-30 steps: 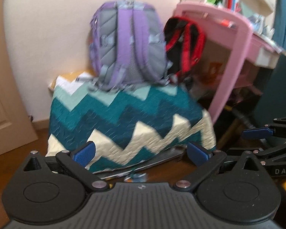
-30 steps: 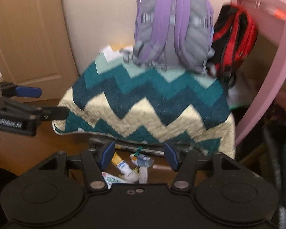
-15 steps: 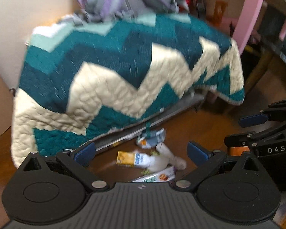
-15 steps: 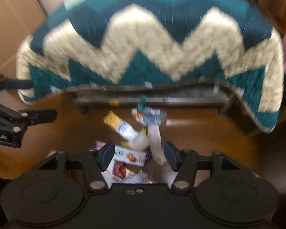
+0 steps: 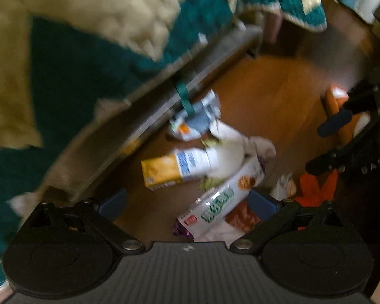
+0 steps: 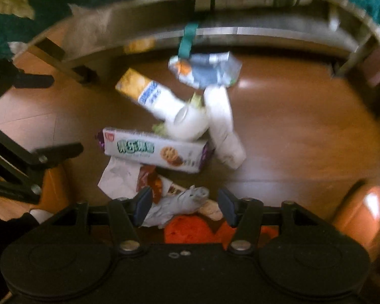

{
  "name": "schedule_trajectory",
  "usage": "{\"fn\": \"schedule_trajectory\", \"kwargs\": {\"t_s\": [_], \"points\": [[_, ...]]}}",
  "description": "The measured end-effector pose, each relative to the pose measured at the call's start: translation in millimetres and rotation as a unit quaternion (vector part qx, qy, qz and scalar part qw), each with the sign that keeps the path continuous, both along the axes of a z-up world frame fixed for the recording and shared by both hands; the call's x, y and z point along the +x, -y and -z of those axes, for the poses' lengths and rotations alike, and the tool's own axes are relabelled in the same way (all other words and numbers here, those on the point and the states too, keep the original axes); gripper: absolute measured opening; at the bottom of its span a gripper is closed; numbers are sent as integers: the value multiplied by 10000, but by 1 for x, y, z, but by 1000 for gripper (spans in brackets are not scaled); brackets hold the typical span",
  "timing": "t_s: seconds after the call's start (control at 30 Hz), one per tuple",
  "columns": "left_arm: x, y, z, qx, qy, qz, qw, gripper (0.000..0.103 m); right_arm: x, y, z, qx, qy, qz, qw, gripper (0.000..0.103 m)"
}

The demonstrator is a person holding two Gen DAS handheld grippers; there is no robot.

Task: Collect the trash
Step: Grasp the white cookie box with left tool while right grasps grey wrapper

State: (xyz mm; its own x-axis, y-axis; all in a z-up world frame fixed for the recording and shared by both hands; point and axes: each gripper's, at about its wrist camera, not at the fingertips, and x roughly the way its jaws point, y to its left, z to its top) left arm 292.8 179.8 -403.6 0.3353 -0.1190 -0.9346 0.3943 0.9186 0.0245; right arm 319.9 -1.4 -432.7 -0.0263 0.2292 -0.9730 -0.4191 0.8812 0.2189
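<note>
Nothing is collected yet: the trash pile, including the biscuit box (image 6: 154,150) and yellow carton (image 6: 145,91), lies on the floor beside the bed frame (image 6: 240,29). Both the left gripper (image 5: 187,202) and right gripper (image 6: 182,206) gape wide and empty above it.

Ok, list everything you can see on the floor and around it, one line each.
biscuit box: one, white with green lettering and purple ends, flat on the floor mid-pile.
yellow carton: one, yellow, blue and white, lying tilted beyond the biscuit box.
crushed carton: one, blue-white with orange, nearest the bed frame.
white cup: one, on its side against the yellow carton.
white roll: one, lying right of the cup.
crumpled wrappers: several, white, grey and brown, nearest the camera.
orange scrap: one, under the right gripper.
bed frame: one, grey, behind the pile.
quilt: one, teal and cream, draped over the frame.
wooden floor: brown.
left gripper: open.
right gripper: open.
</note>
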Motion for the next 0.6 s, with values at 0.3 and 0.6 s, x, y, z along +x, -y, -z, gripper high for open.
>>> {"fn": "schedule_trajectory", "kwargs": {"t_s": [0.3, 0.6], "points": [[1, 6, 80, 205, -293, 753, 9965, 99, -1, 6, 75, -222, -1014, 941, 9901, 55], [2, 26, 125, 349, -420, 1364, 9891, 85, 3, 4, 111, -419, -1149, 1366, 9831, 54]]}}
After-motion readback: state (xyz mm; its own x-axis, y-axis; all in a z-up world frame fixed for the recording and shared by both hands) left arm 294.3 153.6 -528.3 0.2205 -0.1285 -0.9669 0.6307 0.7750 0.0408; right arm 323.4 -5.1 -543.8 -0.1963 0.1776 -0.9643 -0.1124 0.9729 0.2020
